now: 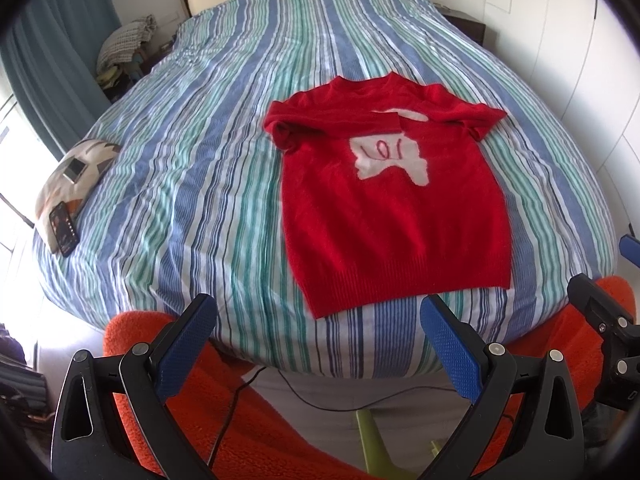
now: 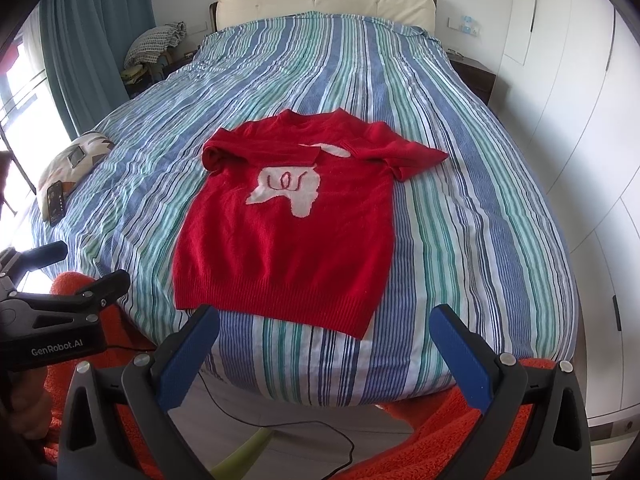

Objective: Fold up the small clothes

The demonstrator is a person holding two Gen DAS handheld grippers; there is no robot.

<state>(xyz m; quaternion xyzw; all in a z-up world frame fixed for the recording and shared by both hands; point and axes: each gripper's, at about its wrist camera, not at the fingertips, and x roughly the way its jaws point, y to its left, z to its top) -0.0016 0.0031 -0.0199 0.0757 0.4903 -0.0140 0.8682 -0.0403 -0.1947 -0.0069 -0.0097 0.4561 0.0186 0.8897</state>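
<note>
Left gripper (image 1: 316, 322): two black arms with blue textured pads (image 1: 188, 344), spread wide apart, nothing between them. Both fingers point forward and slightly up in its own wrist view. Seen from the right wrist camera it sits at the left edge (image 2: 90, 264), black body side-on, fingers parted.

Right gripper (image 2: 324, 332): same build, blue pads (image 2: 464, 360) set well apart, nothing held. In the left wrist view only part of it shows at the right edge (image 1: 612, 268): one black finger and a sliver of blue pad.

Hand (image 2: 28, 412): partly visible at the lower left beneath the left gripper's body, blurred and mostly cut off.
</note>
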